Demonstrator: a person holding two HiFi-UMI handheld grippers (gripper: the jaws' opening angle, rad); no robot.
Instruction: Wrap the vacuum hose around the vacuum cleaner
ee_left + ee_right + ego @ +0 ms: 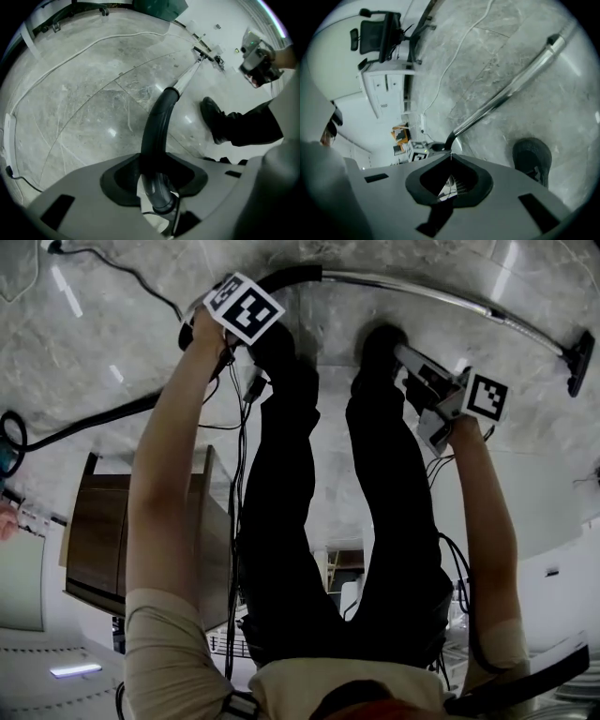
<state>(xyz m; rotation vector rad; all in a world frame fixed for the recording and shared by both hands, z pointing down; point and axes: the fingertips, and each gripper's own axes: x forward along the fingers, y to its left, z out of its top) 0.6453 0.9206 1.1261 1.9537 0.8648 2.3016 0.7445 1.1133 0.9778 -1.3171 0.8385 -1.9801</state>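
Marble flooring (pixel 375 306), grey and glossy, fills the head view. There the left gripper (pixel 211 322) holds the black curved handle (pixel 291 276) of a silver metal wand (pixel 422 284), which ends in a black floor nozzle (pixel 579 362). The black vacuum hose (pixel 94 423) trails away to the left along the floor. The right gripper (pixel 410 360) hovers beside the person's black shoe (pixel 380 338).

In the left gripper view, the jaws clamp the handle's lower end (pixel 157 187), and the handle arcs up to the wand (pixel 187 79).

In the right gripper view, the jaws are pressed together with nothing between them (pixel 450 180), above the wand (pixel 506 93) and the shoe (pixel 532 159).
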